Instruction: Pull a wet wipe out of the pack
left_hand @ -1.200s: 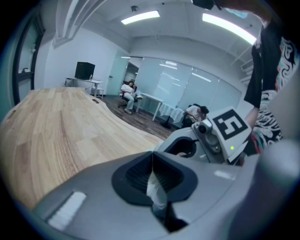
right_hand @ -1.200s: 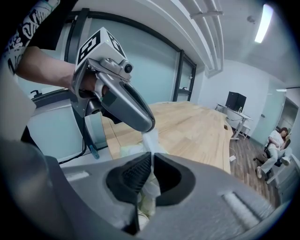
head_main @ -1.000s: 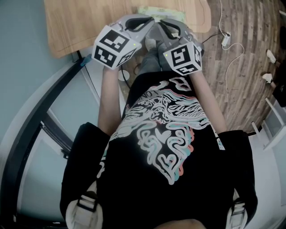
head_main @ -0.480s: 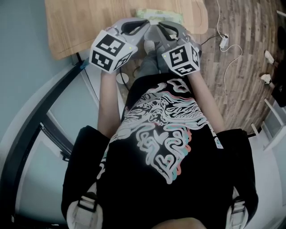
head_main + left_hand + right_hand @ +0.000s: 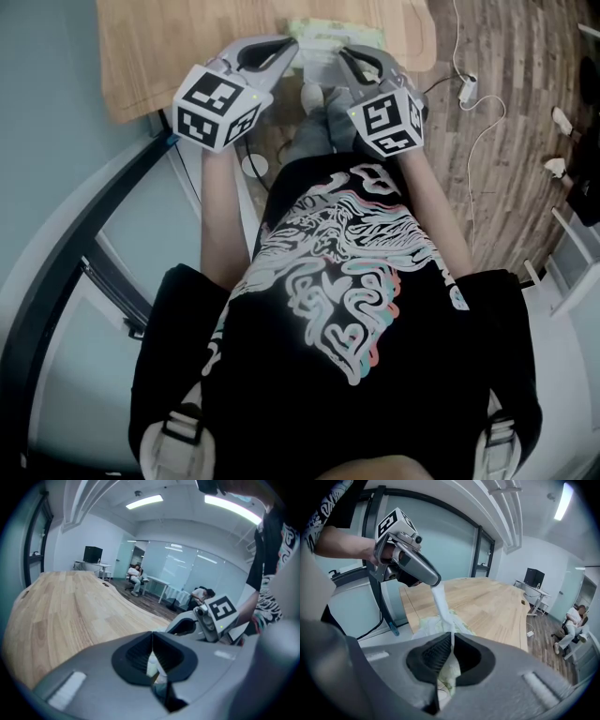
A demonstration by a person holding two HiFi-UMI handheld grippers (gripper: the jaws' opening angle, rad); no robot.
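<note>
A pale green wet wipe pack point(image 5: 334, 31) lies at the near edge of the wooden table point(image 5: 178, 47). My right gripper point(image 5: 345, 54) is shut on the pack's top; in the right gripper view the pack point(image 5: 433, 623) bulges under its closed jaws point(image 5: 451, 639). My left gripper point(image 5: 289, 49) is shut on a white wipe point(image 5: 440, 599), which stretches from its tip point(image 5: 436, 583) down into the pack. In the left gripper view a bit of that wipe point(image 5: 153, 663) shows between its closed jaws point(image 5: 152, 637). The right gripper's marker cube point(image 5: 221, 612) sits just beyond.
White cables and a power adapter point(image 5: 473, 82) lie on the wood floor to the right. A dark curved frame point(image 5: 94, 253) runs along the left. A small white round object point(image 5: 255, 165) sits below the table edge. People point(image 5: 136, 576) sit at distant desks.
My left gripper has moved left, away from the right one, and the gap between the two has widened with the wipe drawn out. The right gripper has stayed put.
</note>
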